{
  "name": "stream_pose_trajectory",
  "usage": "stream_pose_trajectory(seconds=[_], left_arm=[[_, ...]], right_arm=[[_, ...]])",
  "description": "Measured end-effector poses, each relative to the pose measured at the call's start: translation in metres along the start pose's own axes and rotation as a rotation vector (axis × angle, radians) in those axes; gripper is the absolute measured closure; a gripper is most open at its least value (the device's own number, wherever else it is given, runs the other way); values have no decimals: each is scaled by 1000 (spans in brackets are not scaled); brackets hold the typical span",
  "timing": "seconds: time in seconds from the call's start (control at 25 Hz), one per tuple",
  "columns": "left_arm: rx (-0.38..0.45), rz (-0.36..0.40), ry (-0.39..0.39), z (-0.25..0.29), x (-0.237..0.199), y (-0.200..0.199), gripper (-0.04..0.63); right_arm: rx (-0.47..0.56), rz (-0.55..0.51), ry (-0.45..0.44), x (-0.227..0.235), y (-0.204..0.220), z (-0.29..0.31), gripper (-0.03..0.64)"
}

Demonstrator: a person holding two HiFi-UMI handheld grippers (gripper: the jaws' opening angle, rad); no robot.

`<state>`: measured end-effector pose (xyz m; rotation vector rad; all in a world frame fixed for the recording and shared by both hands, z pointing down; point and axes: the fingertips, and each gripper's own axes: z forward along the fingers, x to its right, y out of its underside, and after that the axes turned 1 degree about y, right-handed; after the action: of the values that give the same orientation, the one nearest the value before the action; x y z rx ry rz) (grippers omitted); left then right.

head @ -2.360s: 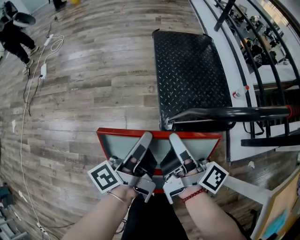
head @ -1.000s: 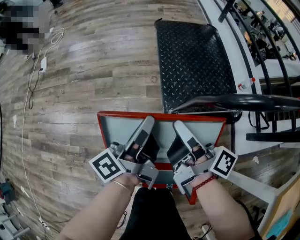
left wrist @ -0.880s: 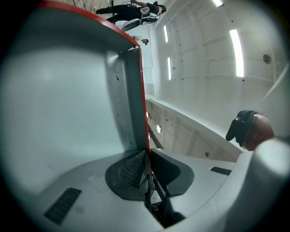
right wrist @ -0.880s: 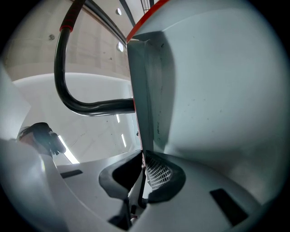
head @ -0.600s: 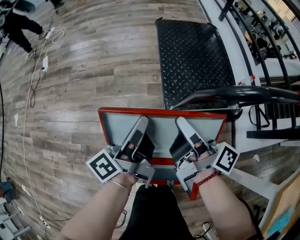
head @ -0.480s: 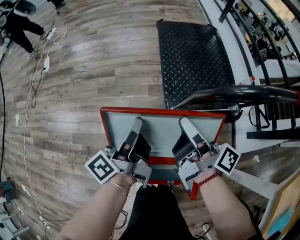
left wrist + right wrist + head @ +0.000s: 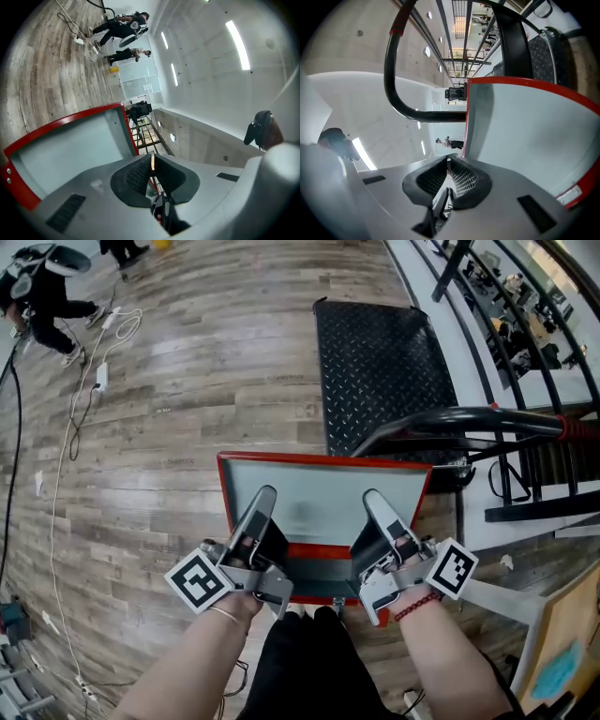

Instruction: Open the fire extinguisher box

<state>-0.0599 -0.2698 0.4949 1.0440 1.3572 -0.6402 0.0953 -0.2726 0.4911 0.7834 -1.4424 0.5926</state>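
floor (image 7: 187, 381): wood planks | on it: blk tread-plate cart (image 7: 380, 371), corded pwr strip (image 7: 101, 378), person (image 7: 47, 292)

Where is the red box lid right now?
In the head view the lid is at centre, its red far edge beside the near end of the black cart, with wood floor to its left.

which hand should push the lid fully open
Left, narrowly. The left gripper and right gripper both rest against the lid's grey inside, but the cart handle sits close behind the right side. The left gripper's jaws have just closed further, nothing between them.
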Motion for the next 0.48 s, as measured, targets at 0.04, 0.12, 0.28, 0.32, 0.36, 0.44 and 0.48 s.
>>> stream_pose_trajectory(seconds=[0.04, 0.12, 0.28, 0.32, 0.36, 0.44, 0.48], left_arm=[[-6, 3, 7, -1, 7, 0, 572], [-33, 21, 14, -2, 22, 2, 575], [-109, 69, 14, -4, 50, 5, 580], [-124, 73, 18, -6, 58, 6, 580], [-143, 81, 23, -8, 66, 6, 580], [-198, 123, 35, -13, 83, 8, 580], [-229, 152, 43, -16, 93, 9, 580]], right_arm=[[-4, -5, -1, -6, 2, -2, 589], [-4, -15, -8, -20, 5, -6, 589], [1, -41, -32, -55, 8, -8, 589], [-1, -48, -38, -64, 10, -8, 589], [-4, -53, -44, -74, 12, -7, 589], [-11, -62, -53, -93, 16, -7, 589], [-15, -67, -56, -103, 18, -7, 589]])
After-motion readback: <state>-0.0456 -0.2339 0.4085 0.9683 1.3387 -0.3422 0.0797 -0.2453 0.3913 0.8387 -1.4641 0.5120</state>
